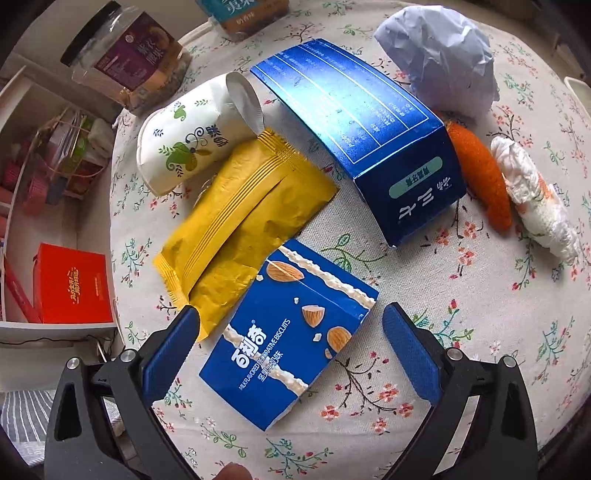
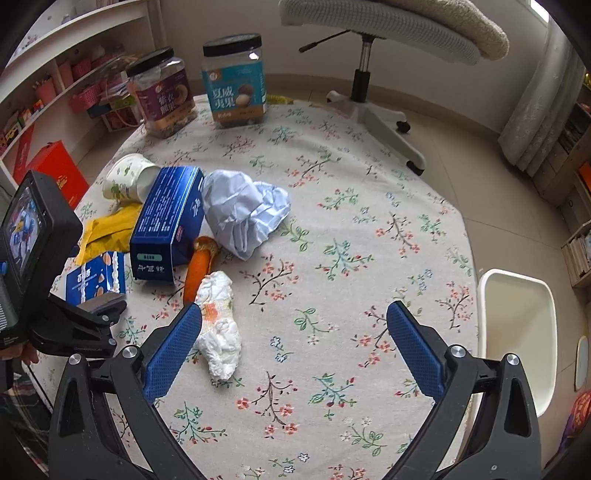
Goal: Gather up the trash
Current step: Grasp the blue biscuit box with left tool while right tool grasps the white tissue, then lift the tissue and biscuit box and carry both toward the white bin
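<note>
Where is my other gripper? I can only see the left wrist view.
Observer: The right gripper is open above the table, with a tissue wad beside one of its jaws.
Operator: What's that cut-off thing at my top edge?
Observer: A teal jar with a black lid, upright beside the purple jar.
Operator: What's past the table?
Observer: An office chair on the floor.

Home room: floral tablecloth (image 2: 332, 229), shelves (image 2: 55, 74)
</note>
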